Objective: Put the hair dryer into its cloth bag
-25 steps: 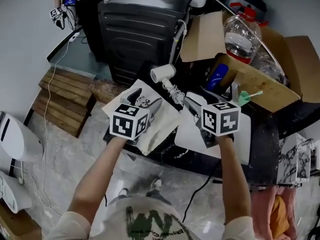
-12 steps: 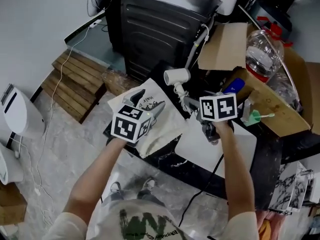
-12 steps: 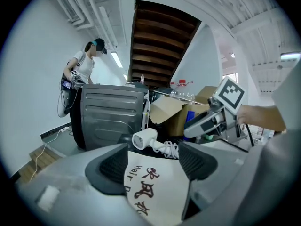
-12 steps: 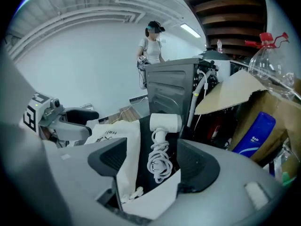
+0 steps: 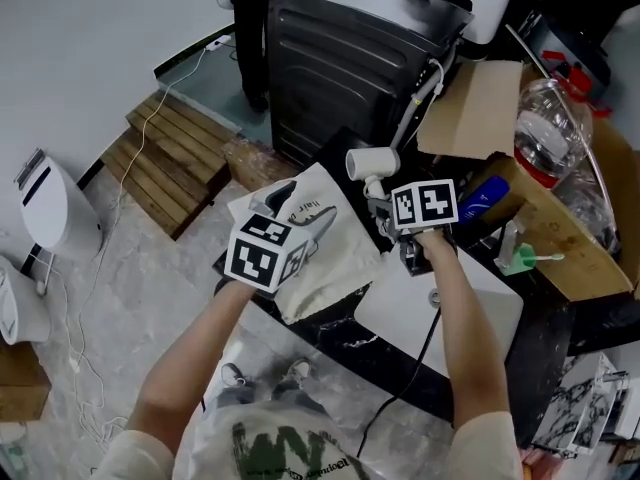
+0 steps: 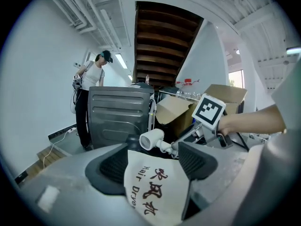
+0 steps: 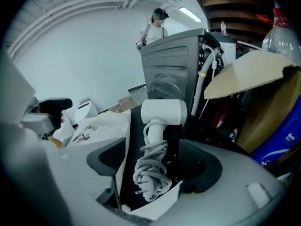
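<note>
Jaws on right gripper [image 7: 153,150], just opened wide, flank hair dryer [image 7: 162,112]; left gripper's [image 6: 153,157] gape round bag [image 6: 151,192].

L tool [image 6: 156,160] agape; R tool [image 7: 155,166] just-widened

Bright, even indoor lighting, ceiling strip lamps [image 6: 123,61] glowing, soft faint shadows, strong fisheye bending with black corners in both gripper views, nearest foreground blurred

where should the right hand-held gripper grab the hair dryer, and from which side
I'd grip the hair dryer by its handle, where the cord is wound round it: slimmer than the barrel head. Come from the handle's free end, as the right hand-held gripper does; its jaws, just opened wider, straddle the handle without touching.
</note>
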Motion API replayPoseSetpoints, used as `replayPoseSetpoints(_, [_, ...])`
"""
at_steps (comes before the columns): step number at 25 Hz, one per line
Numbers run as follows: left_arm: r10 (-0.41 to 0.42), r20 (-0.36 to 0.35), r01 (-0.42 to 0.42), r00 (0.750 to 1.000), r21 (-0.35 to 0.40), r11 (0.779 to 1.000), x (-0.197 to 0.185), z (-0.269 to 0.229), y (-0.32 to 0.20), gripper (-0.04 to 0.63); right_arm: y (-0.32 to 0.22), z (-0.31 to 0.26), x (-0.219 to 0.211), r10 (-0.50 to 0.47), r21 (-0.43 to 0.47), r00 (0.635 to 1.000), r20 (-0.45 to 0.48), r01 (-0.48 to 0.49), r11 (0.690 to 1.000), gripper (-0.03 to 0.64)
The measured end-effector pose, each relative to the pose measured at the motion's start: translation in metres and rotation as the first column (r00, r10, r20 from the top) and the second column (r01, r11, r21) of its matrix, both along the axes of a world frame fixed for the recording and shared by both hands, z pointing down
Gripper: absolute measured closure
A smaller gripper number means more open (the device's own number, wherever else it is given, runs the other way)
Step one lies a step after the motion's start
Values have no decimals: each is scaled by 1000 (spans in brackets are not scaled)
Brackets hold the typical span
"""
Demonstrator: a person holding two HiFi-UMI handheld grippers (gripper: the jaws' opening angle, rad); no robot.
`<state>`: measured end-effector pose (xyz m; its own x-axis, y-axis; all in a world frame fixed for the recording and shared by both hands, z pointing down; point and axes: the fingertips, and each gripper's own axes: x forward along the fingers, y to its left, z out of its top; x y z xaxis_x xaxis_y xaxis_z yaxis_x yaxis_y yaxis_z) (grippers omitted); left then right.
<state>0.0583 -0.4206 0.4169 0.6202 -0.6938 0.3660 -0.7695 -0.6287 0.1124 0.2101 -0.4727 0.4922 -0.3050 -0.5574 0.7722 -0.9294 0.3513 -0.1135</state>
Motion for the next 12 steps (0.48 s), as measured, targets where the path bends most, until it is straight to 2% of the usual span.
replayPoseSetpoints(12, [-25,14,26,1000,-10,1000,-1,9,-9,256,-16,52,-5,10,-85,1000,-26,-12,996,274])
